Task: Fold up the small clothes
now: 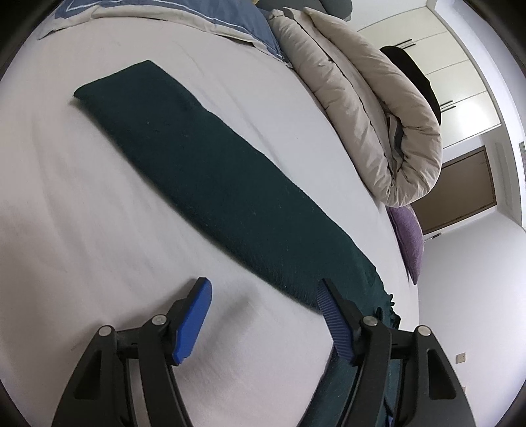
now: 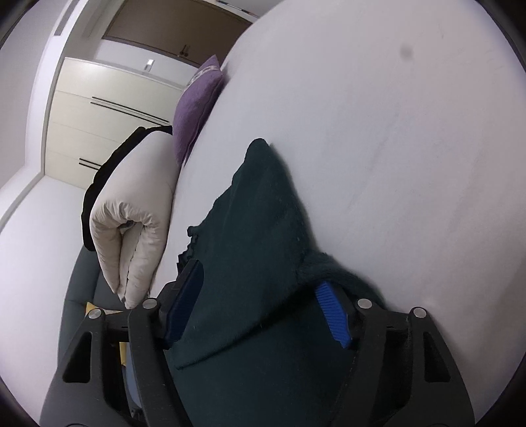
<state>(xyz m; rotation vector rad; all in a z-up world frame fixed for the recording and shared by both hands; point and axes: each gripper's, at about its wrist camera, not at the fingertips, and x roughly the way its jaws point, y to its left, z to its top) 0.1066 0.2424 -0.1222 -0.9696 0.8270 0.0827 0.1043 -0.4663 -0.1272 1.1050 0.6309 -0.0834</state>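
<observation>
A long dark green knitted garment lies folded in a narrow strip on the white bed sheet, running from far left to near right. My left gripper is open just above the sheet; its right finger rests at the strip's near end, its left finger over bare sheet. In the right wrist view the same garment drapes between and over the wide-apart fingers of my right gripper; the cloth covers the gap, and the pads do not press it.
A rolled beige duvet lies along the bed's far right side, with a purple cushion below it and a blue pillow at the head. Cream wardrobe doors and a brown door stand beyond the bed.
</observation>
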